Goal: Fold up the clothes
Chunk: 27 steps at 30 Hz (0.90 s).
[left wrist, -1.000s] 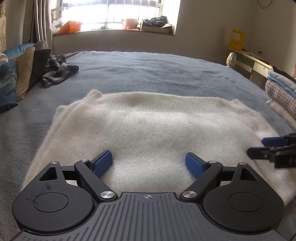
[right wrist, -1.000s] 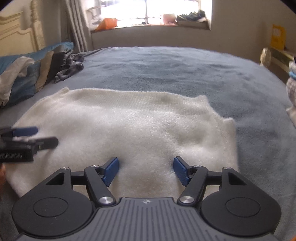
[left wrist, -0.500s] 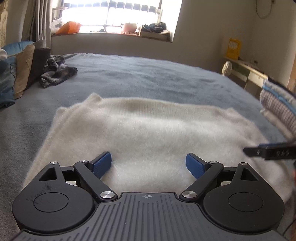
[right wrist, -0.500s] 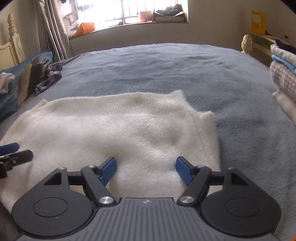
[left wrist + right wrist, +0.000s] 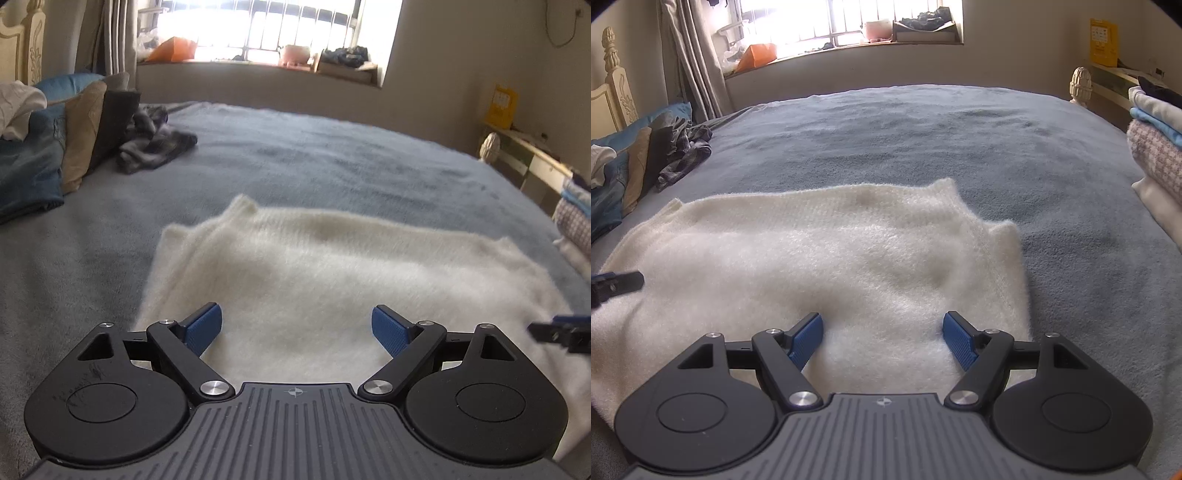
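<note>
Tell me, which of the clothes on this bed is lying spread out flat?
The white fuzzy sweater, flat on the grey bedspread under both grippers. The dark plaid garment lies crumpled near the pillows; the others sit folded in a stack.

the white fuzzy sweater (image 5: 332,280) lay spread flat on the grey-blue bed cover (image 5: 332,162), folded into a broad, roughly rectangular shape. its knit looked soft and hairy, cream-white, with a faint darker patch near the far edge. at the far left corner, seen from the left wrist view, a small point of fabric stuck up, and a folded layer showed along the left side as a second edge beneath the top one. in the right wrist view the sweater (image 5: 849,258) showed a stepped right edge, with a notch at the far right corner where a lower layer jutted out.
</note>
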Motion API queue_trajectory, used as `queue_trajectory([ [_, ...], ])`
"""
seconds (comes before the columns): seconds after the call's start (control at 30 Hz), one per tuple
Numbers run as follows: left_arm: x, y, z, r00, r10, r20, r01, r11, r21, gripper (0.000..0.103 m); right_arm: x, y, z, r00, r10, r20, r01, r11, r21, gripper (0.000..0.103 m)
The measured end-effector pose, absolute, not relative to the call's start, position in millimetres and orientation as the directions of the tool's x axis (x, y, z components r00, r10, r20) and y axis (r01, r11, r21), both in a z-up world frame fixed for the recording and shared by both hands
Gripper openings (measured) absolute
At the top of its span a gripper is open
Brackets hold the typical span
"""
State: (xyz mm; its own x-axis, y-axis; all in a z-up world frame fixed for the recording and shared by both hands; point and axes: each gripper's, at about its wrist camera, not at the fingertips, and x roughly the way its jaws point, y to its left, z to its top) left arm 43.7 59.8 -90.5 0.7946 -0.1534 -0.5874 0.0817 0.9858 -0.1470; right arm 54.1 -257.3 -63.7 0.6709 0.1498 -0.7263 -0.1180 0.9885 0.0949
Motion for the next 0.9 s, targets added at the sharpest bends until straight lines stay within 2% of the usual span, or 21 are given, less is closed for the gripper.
queue_trajectory([
  [0.07,46,56,-86,0.801,-0.158,-0.577,0.098,0.986,-0.133,0.089,54,-257,-64,0.671,0.149,-0.726,-0.118,0.989,0.095,0.075],
  [0.2,59,49,-100,0.740,-0.141,-0.658,0.078,0.989,-0.124,0.089,54,-258,-64,0.672,0.150,-0.726,-0.118,0.988,0.095,0.075],
  [0.33,62,42,-102,0.716,-0.099,-0.691,0.061,0.995,-0.079,0.090,53,-256,-51,0.676,0.137,-0.724,-0.108,0.990,0.087,0.074],
  [0.43,66,40,-100,0.691,-0.084,-0.718,0.046,0.996,-0.073,0.091,46,-242,-31,0.734,0.146,-0.663,-0.173,0.985,0.026,0.074],
  [0.57,71,38,-98,0.661,-0.065,-0.748,0.030,0.998,-0.061,0.092,53,-220,-22,0.729,0.218,-0.649,-0.263,0.964,0.029,0.074],
  [0.7,73,37,-97,0.645,-0.054,-0.763,0.021,0.998,-0.053,0.093,69,-208,-47,0.670,0.205,-0.714,-0.281,0.960,0.013,0.075],
  [0.77,73,35,-97,0.638,-0.046,-0.769,0.020,0.999,-0.043,0.095,81,-210,-64,0.615,0.198,-0.763,-0.257,0.965,0.043,0.081],
  [0.9,74,32,-96,0.631,-0.029,-0.775,0.015,1.000,-0.025,0.097,86,-214,-55,0.610,0.207,-0.765,-0.210,0.973,0.096,0.083],
])
